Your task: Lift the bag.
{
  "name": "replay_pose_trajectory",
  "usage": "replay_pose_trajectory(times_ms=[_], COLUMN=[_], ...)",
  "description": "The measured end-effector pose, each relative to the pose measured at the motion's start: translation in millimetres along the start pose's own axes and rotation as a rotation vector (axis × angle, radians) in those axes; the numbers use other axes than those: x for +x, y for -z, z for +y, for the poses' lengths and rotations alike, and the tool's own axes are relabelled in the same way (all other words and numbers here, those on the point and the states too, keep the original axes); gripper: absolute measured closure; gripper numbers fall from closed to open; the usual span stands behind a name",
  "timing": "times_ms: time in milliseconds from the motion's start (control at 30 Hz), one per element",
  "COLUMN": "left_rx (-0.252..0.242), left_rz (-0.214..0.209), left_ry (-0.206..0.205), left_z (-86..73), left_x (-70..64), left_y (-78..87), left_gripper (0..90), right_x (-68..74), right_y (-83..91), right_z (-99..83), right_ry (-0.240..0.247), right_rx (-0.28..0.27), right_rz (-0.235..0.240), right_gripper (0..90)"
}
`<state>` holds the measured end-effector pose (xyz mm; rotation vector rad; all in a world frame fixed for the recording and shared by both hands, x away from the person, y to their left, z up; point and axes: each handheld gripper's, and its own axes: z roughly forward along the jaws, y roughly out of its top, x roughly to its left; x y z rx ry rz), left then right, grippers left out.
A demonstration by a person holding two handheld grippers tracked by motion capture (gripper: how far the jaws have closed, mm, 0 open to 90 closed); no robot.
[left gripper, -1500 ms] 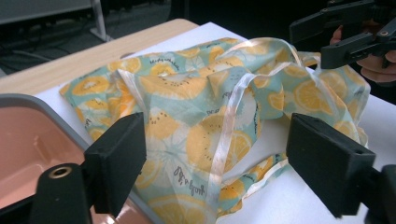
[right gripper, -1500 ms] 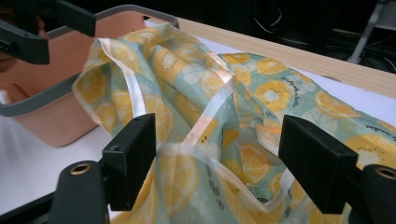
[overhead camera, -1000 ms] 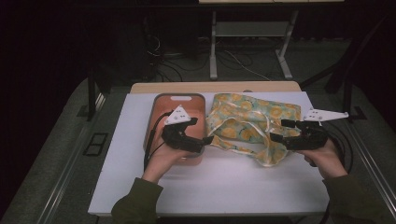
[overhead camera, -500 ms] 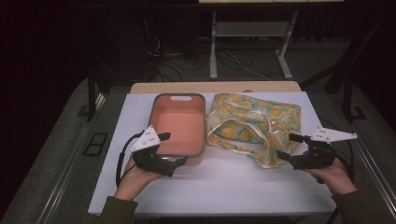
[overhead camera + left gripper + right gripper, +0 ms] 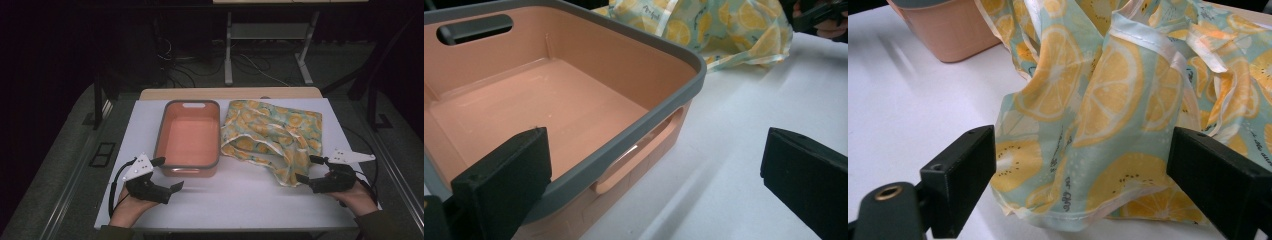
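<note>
A: Where does the lemon-print cloth lie?

B: Crumpled on the white table, just right of the empty orange tub.

A: And the grippers?

B: The right gripper sits near the cloth's near corner, jaws spread, empty. The left gripper, jaws spread too, sits by the tub's near end.

- Two black handheld grippers are seen in the high view, the left gripper and the right gripper.
- A pale grey three-cornered plate is carried on top of the left gripper, and a similar plate on the right.
- A black cable is looped from the left gripper.
- Dark olive sleeves are worn at the wrists.
- Blocky matte black jaws are shown in the gripper views; a brass-coloured threaded insert is set beside one.
</note>
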<state>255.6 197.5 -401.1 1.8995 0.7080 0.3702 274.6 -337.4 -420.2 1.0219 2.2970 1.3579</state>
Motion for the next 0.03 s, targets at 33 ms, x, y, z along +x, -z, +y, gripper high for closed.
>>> replay_pose_trajectory(times_ms=[33], left_rx=[-0.005], left_rz=[0.0], left_ry=[0.001], left_z=[0.5], left_x=[0.0], left_y=[0.5], left_gripper=[0.0], right_x=[0.2], right_y=[0.0], right_z=[-0.1], right_ry=[0.0], right_rx=[0.0], right_rz=[-0.002], right_gripper=[12.0])
